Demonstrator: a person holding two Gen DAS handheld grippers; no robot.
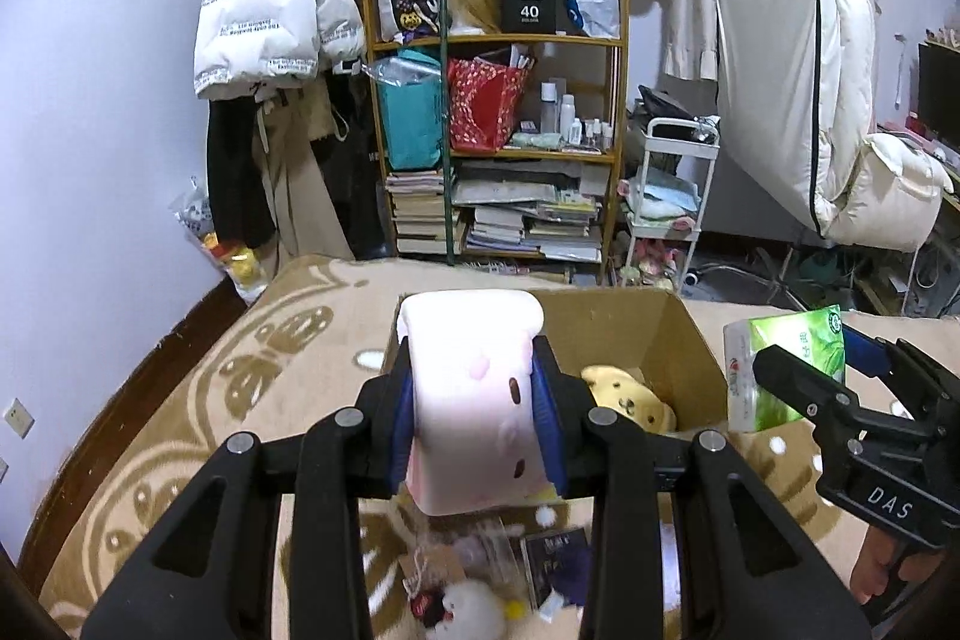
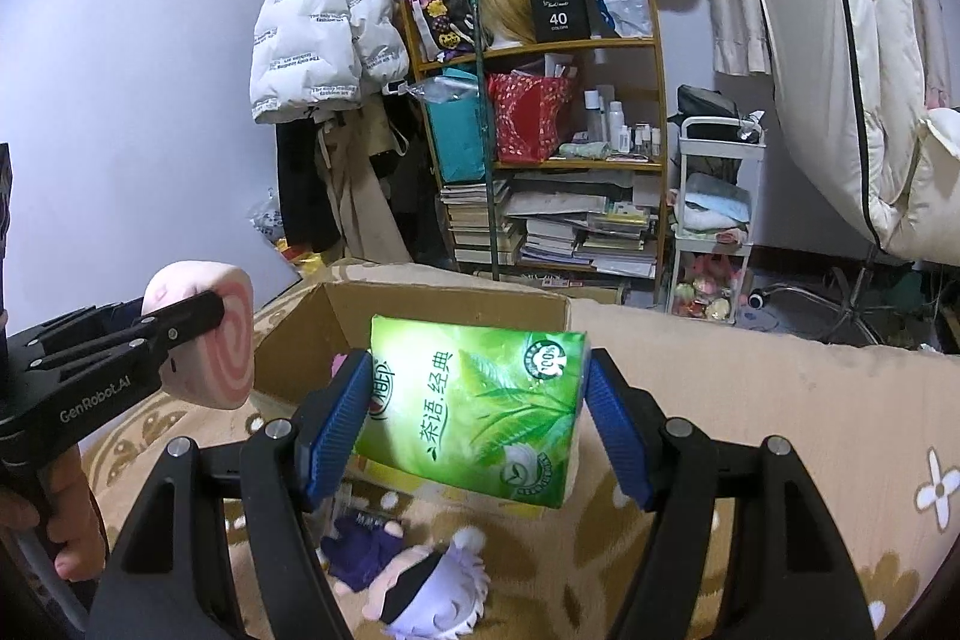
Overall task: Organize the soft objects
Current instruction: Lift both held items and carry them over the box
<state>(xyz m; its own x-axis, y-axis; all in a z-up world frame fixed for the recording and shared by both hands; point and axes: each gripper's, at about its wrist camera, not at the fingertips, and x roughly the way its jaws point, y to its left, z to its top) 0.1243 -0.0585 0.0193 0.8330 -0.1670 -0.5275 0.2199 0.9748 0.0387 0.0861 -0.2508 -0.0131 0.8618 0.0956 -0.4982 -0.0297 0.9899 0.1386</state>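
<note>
Both hands are loaded and up in the air over the bed, right at the near side of the cardboard box (image 2: 420, 307). The left gripper (image 1: 474, 421) is clenched hard on the pink swirl plush (image 1: 465, 400), its blue pads sinking into the soft sides, and the toy hangs just in front of the box's near-left corner. The right gripper (image 2: 477, 418) is grasping the green tissue pack (image 2: 474, 406) across its width, tilted, poised above the box's near edge. Down inside the box sits a yellow plush (image 1: 624, 397), already tucked in by the look of it. So the step in hand, I'd judge, is the drop: carry each item forward until it is fully over the open mouth, clear of the cardboard rim, before letting go. The plush is squeezed, so it may spring or cling to a pad on release; opening wide should help it fall cleanly. Best to send one hand in at a time, since the two grippers are near each other and the opening is not generous. The tissue pack would sit better laid flat beside the yellow plush than dumped on edge. More remains on the blanket (image 2: 720, 400) below: a white-haired doll (image 2: 432, 586) lies near a dark purple item (image 2: 360, 550).
</note>
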